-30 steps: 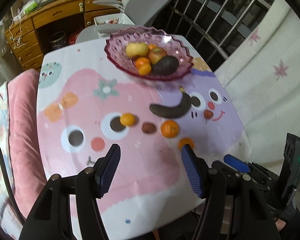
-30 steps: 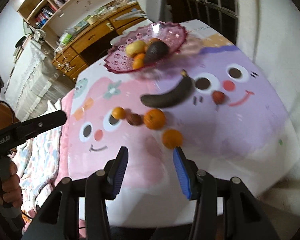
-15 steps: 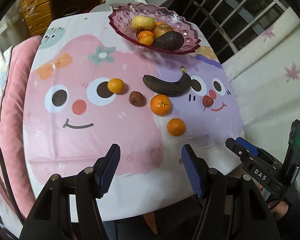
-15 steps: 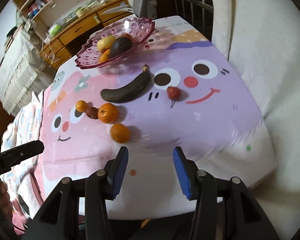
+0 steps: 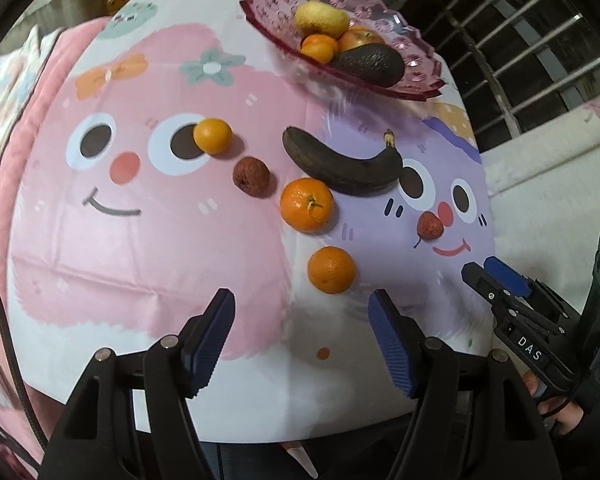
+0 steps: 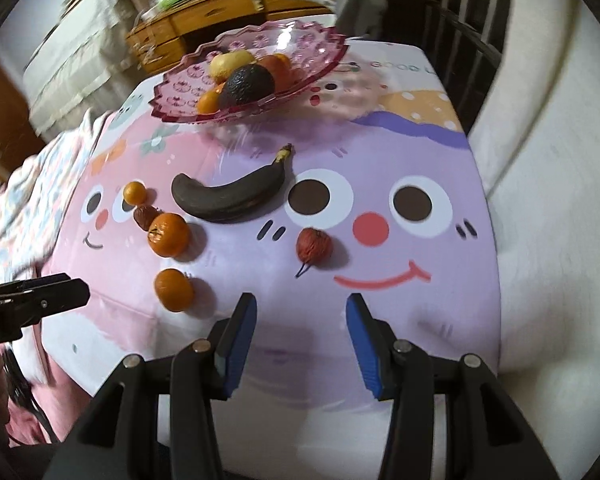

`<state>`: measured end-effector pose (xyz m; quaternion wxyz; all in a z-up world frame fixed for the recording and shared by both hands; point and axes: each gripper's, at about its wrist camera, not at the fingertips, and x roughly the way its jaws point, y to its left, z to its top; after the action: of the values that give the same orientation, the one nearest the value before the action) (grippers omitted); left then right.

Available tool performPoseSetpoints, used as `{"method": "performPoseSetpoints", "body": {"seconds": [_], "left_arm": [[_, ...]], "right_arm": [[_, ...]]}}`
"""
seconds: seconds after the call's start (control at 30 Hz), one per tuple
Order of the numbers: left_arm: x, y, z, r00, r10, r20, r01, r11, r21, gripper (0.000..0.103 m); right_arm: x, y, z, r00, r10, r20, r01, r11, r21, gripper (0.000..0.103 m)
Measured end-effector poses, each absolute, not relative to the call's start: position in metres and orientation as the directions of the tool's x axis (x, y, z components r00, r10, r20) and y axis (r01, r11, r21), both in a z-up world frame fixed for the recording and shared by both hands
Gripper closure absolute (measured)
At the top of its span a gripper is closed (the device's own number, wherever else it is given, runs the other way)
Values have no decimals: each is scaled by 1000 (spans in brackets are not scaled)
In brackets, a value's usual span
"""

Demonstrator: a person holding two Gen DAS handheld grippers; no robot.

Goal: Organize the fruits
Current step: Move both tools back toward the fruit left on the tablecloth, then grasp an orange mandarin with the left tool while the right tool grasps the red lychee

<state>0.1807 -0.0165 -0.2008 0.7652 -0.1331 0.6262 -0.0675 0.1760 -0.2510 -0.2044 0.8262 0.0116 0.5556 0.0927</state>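
The left gripper [image 5: 302,322] is hovering over the near edge of the table [image 5: 140,264], its jaws spreading wider with nothing between them. The right gripper [image 6: 302,330] is hanging with jaws parted and empty. A blackened banana [image 6: 230,196], three oranges [image 5: 332,270] and two small reddish fruits [image 6: 314,246] are lying loose on the cartoon cloth, while the pink bowl [image 6: 312,52] is sitting at the far end holding more fruit.
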Motion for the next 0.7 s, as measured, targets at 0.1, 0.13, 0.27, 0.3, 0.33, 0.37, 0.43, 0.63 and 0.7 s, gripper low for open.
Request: {"method": "performPoseSetpoints", "body": {"seconds": [0.1,0.13,0.27,0.3,0.33,0.37,0.43,0.63,0.7], "left_arm": [[185,-25,-212,188,-266,-946,-95,953,-287,35],[187,-28,-216,177,-263,-948,-103,953,-284,35],[194,-40,-230,143,-260,-955,-122,953,-278,35],[197,-44,-235,130,-255,-958,-126,954,-271,35],[199,-47,-239,122,-253,-960,-128,955,-268,35],[200,-50,-242,115,-251,-961,-131,955,-265,35],[204,-57,-250,98,-248,-964,-142,955,-261,35],[215,-70,-263,82,-237,-968,-155,956,-248,39],[217,-74,-266,74,-233,-970,-157,957,-242,42]], "right_arm": [[187,-251,-212,356,179,-917,-211,972,108,56],[188,-250,-213,354,179,-918,-223,969,103,56],[199,-248,-223,344,206,-916,-290,951,105,56],[202,-247,-227,336,210,-918,-309,945,103,56],[204,-246,-229,331,211,-920,-319,942,101,56],[206,-245,-234,320,212,-923,-333,938,100,56],[209,-244,-240,306,216,-927,-348,932,102,56],[216,-245,-254,286,219,-933,-380,920,100,63],[219,-247,-256,286,227,-931,-377,920,109,65]]}}
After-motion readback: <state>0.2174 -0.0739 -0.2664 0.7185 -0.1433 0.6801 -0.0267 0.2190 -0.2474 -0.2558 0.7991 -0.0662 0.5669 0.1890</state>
